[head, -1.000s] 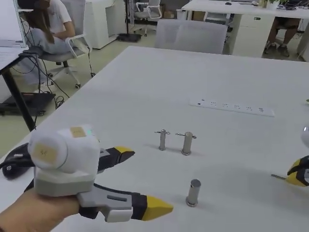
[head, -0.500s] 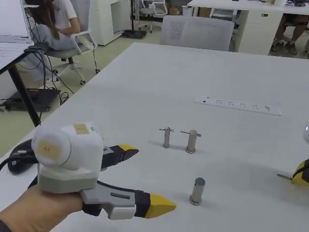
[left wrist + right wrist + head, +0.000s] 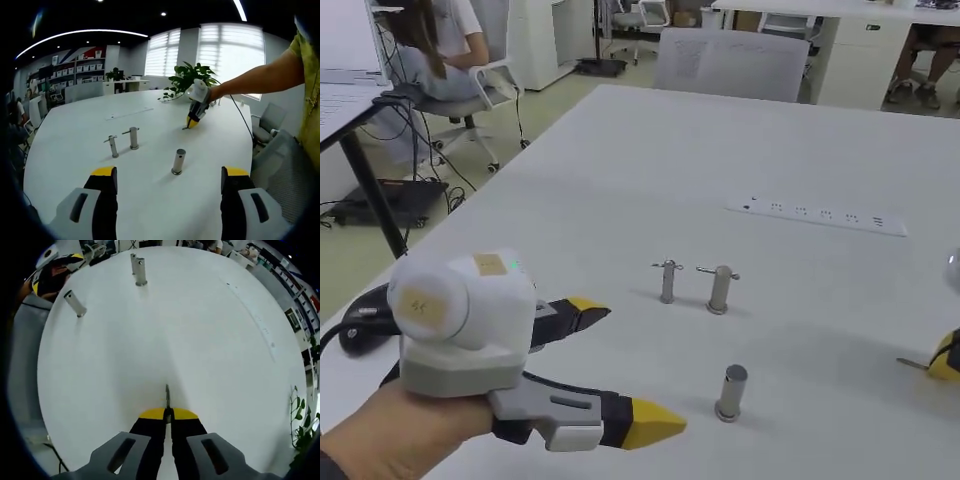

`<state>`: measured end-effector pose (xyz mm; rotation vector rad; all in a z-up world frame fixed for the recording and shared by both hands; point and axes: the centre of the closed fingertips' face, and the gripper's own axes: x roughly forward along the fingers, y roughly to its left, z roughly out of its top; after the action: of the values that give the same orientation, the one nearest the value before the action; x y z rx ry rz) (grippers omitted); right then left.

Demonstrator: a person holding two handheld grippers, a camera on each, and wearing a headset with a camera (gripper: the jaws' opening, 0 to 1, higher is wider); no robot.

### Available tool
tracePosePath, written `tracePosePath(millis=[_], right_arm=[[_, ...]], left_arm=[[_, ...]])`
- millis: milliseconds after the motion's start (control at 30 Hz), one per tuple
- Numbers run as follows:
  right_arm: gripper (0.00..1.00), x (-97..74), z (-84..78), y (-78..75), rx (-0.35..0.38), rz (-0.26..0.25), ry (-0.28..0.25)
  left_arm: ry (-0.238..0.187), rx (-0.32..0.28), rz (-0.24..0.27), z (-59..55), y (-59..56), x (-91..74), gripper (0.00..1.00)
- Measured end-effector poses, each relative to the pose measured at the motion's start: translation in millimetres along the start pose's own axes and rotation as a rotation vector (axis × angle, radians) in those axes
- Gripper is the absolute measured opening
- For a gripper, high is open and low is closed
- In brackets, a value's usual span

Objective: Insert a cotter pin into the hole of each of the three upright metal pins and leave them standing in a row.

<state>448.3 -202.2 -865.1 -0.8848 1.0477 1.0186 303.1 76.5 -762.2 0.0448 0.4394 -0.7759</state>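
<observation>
Metal pins [image 3: 719, 289] stand on: a broad white table [image 3: 620, 170], all three upright in its near half.
Left gripper [image 3: 632, 368]: held in a hand [image 3: 390, 440] at the near left, low over the table. Its jaws are spread wide with nothing between them. Its own view looks across at the three pins, with the empty one nearest.
Right gripper [image 3: 167, 412]: at the right edge of the head view, well apart from the pins. Its jaws are closed tight on the held cotter pin [image 3: 167, 395], which sticks straight out past the yellow tips, close over the tabletop. Whether it touches the table cannot be told.
Power strip [image 3: 817, 216]: white, lying flat beyond the pins and well apart from them.
Far pair [image 3: 667, 281]: two pins side by side, each with one of the fitted cotter pins [image 3: 704, 271] through the hole near its top, the ends poking out sideways.
Bare pin [image 3: 730, 392]: nearer the person, apart from the far pair and off their line, upright, with nothing through its top.
</observation>
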Motion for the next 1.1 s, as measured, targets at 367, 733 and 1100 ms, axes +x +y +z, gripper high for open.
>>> tracePosePath(millis=[367,733,1100], right_arm=[[0.02,-2.5,-1.6,-0.1,-0.001,-0.028,-0.019],[0.01,-24.4,10.3,24.8,-0.054,-0.015,-0.026],[0.02,-65.4,57.1,74.0,-0.155,-0.005,-0.119]], left_arm=[[0.01,0.013,-0.018,1.8,-5.0,3.8,0.84],[0.004,0.031,-0.049,6.9,-11.9,7.2,0.82],[-0.017,0.052,-0.082,14.3,-21.9,8.6,0.81]])
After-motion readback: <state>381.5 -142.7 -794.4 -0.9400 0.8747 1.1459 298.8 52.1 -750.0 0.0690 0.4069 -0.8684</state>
